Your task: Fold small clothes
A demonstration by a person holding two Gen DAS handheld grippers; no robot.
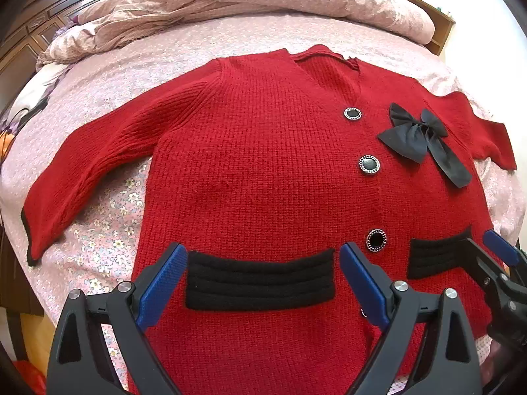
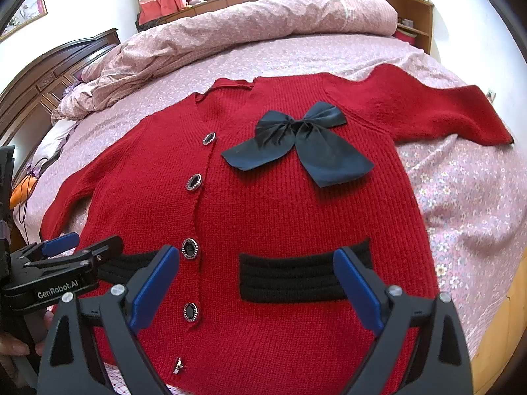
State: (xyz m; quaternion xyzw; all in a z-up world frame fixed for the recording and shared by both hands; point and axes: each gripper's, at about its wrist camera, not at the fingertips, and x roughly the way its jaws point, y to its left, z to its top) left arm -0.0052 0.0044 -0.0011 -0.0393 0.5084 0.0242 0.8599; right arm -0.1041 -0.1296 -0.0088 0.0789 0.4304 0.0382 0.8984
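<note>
Luckily both grippers, left gripper point(image 1: 263, 270) and right gripper point(image 2: 257, 273), were wide open, holding nothing, low in the frame over the red cardigan point(image 1: 280, 171); its bow point(image 2: 296, 141) might bunch up when folded.

Cardigan point(image 1: 263, 171) lies flat on bed point(image 1: 204, 42), quilt point(image 2: 250, 23) seemingly behind.

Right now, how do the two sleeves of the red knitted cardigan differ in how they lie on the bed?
The left-side sleeve slants down toward the hem, and its black-trimmed cuff lies near hem level. The right-side sleeve stretches out sideways at shoulder height, with its cuff far from the hem. Both are red knit, lie flat and unfolded on the pink floral bedsheet, and are touched by neither hand-held gripper.
</note>
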